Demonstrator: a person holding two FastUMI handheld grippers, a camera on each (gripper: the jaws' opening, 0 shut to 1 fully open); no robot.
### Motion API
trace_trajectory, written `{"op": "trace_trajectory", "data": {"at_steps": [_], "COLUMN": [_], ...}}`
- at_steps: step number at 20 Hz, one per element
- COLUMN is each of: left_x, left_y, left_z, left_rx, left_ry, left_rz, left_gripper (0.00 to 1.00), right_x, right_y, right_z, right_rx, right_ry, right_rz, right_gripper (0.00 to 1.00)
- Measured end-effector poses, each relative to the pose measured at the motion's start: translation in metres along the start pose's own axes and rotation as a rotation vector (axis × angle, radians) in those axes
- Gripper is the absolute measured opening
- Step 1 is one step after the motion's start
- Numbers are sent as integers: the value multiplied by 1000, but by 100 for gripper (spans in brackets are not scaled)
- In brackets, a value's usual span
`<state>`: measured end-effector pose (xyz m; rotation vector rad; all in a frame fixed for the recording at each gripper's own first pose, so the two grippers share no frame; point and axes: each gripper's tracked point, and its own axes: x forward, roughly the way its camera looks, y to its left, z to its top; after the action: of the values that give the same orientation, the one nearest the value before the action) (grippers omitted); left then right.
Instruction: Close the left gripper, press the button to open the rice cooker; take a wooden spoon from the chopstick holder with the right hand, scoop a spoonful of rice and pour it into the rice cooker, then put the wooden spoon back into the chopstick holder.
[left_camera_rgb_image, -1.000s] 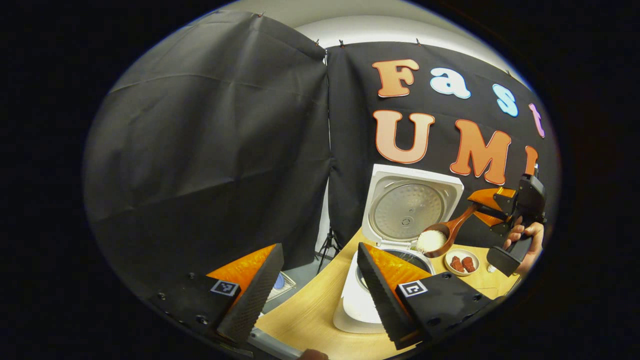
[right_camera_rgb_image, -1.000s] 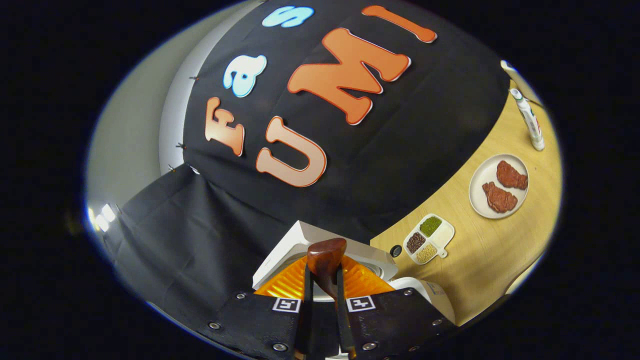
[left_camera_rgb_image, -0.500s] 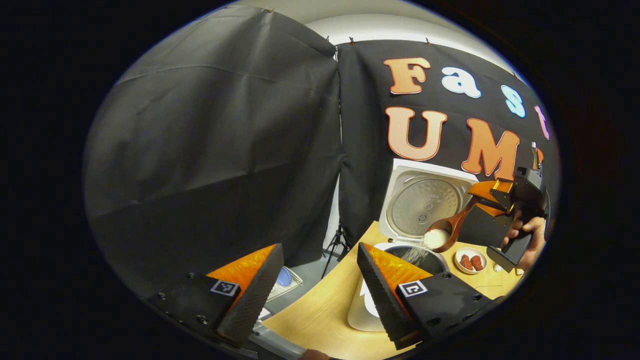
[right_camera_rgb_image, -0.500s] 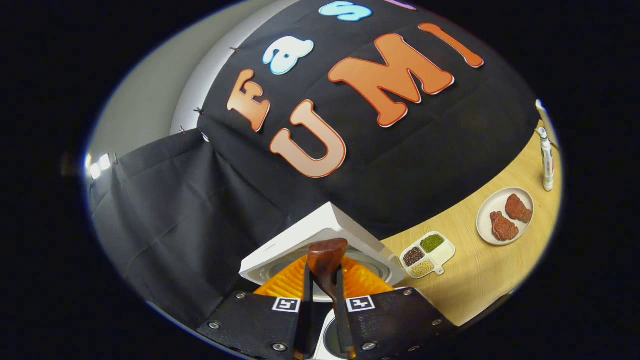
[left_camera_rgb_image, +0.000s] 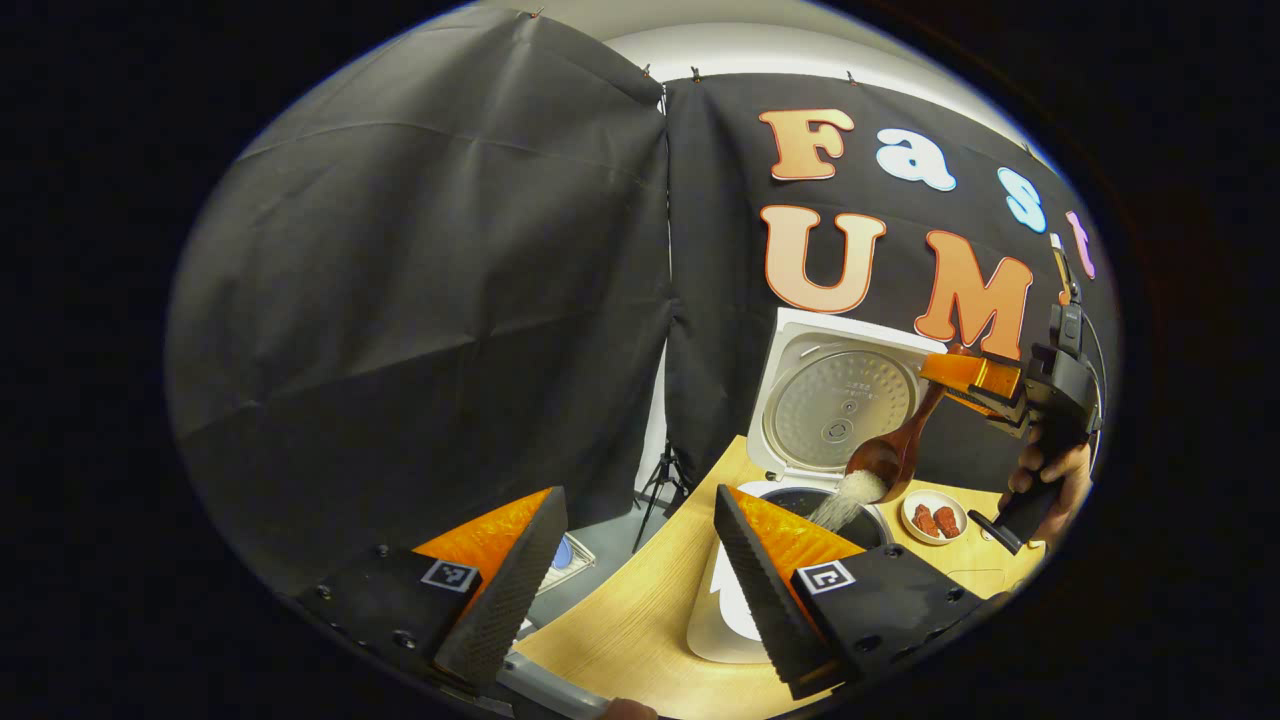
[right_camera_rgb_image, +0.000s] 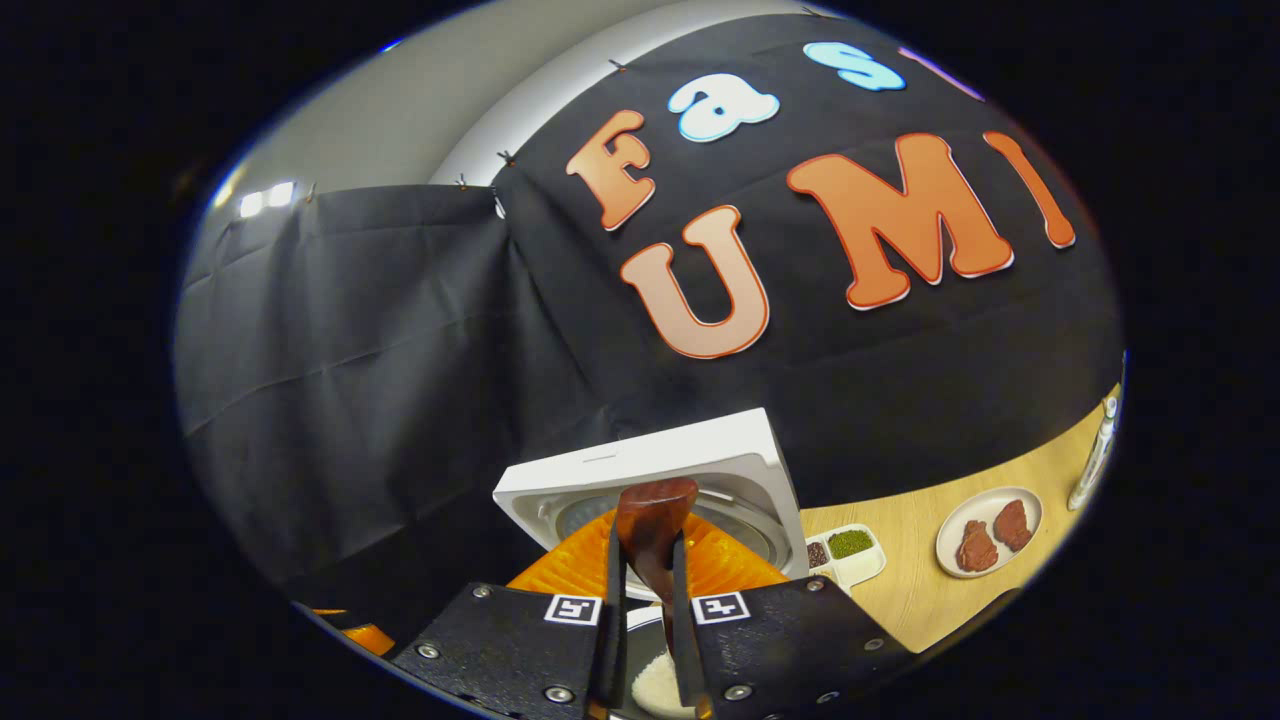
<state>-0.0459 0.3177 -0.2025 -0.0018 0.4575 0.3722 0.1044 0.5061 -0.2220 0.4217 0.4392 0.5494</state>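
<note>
Your cooker (left_camera_rgb_image: 800, 470) sits on the table (left_camera_rgb_image: 640, 620) with its lid (left_camera_rgb_image: 840, 400) standing up at the far side and the pot open. Your right gripper (left_camera_rgb_image: 975, 385) squeezes the spoon (left_camera_rgb_image: 895, 450) handle between both fingers, up high on the right of the pot. The spoon's long line runs from the gripper down and left to the bowl, which hangs over the pot's right edge and tips down. Rice (left_camera_rgb_image: 845, 500) is falling off it in a stream. That stream lands close to the rim, so some grains could miss and hit the table if you drift right. The handle could also twist in the grip if you turn too fast, I think. A small plate (left_camera_rgb_image: 933, 515) sits just right of the cooker, so watch it. Your left gripper (left_camera_rgb_image: 630, 590) waits near you with its fingers wide apart, holding nothing.
</note>
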Motion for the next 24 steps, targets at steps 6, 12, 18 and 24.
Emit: {"op": "trace_trajectory", "data": {"at_steps": [6, 12, 18, 24], "left_x": [4, 1, -17, -37], "left_y": [-11, -22, -34, -66], "left_z": [1, -1, 1, 11], "left_rx": [18, 13, 24, 38], "left_ry": [2, 3, -12, -54], "left_rz": [-23, -21, 3, 17], "left_gripper": [100, 100, 100, 99], "right_x": [-12, -32, -57, -107], "right_y": [27, 55, 54, -4], "right_z": [12, 16, 39, 81], "right_rx": [-220, -463, -346, -193], "right_ry": [-30, -60, -86, -121], "right_rz": [101, 189, 240, 188], "right_gripper": [19, 19, 20, 19]}}
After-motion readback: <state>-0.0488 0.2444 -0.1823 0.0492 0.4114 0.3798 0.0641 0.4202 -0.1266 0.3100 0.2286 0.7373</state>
